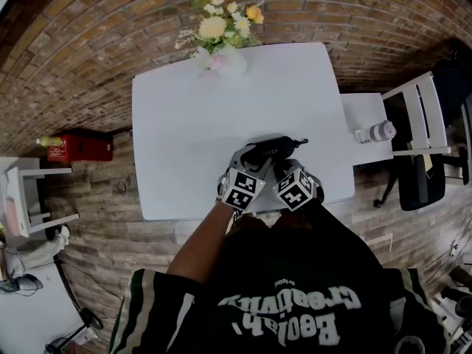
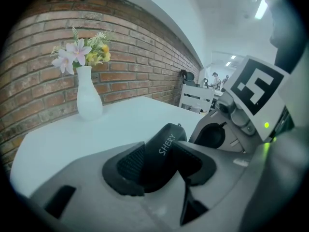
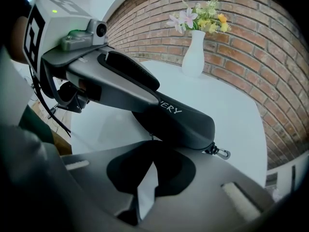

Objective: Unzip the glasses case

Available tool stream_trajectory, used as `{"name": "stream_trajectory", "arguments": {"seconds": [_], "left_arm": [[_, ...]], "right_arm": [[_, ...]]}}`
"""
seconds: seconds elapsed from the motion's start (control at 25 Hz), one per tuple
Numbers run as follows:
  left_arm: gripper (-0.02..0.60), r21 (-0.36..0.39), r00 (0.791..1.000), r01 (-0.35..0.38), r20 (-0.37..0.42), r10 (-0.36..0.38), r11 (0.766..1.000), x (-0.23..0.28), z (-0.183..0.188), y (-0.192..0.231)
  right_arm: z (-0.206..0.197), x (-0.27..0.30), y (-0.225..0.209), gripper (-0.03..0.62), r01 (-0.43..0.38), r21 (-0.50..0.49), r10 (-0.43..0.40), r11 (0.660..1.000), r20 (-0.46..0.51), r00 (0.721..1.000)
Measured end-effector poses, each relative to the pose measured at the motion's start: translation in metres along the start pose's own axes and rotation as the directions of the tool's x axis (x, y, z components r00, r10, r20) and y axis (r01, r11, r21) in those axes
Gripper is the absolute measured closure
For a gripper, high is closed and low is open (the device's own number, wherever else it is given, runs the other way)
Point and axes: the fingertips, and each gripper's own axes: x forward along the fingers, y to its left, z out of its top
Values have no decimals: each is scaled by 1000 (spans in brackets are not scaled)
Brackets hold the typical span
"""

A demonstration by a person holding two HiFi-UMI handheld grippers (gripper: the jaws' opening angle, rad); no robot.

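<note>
case: black glasses case (image 1: 267, 150) at the front edge of the white table (image 1: 184, 116), clip (image 3: 220, 152) on its end | left gripper (image 2: 157, 166): clamped across the case | right gripper (image 3: 153, 170): jaws pressed together at the case's rim, zip pull not discernible | around: flower vase (image 1: 221, 54) at the far edge, well apart; bottle (image 1: 376, 132) on the side table (image 1: 361, 109)

Glasses case (image 1: 267, 150) over white table (image 1: 184, 124)
</note>
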Motion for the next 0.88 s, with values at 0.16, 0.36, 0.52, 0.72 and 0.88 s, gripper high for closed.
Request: {"name": "stream_trajectory", "arguments": {"seconds": [0.16, 0.36, 0.52, 0.72, 0.88], "left_arm": [[399, -6, 1000, 2, 1, -2, 1000, 0, 1, 0], [399, -7, 1000, 0, 4, 0, 1000, 1, 1, 1], [399, -4, 1000, 0, 6, 0, 1000, 0, 1, 1], [399, -8, 1000, -1, 7, 1, 1000, 1, 1, 1], [399, -5, 1000, -2, 9, 2, 1000, 1, 0, 1]], "right_arm": [[-1, -2, -4, 580, 23, 0, -23, 1000, 7, 1000], [-3, -3, -7, 580, 38, 10, -38, 999, 7, 999], [-5, -5, -10, 580, 47, 16, -47, 999, 5, 999], [-8, -6, -14, 580, 54, 33, -54, 998, 4, 999], [-9, -6, -17, 580, 62, 39, -62, 997, 4, 998]]}}
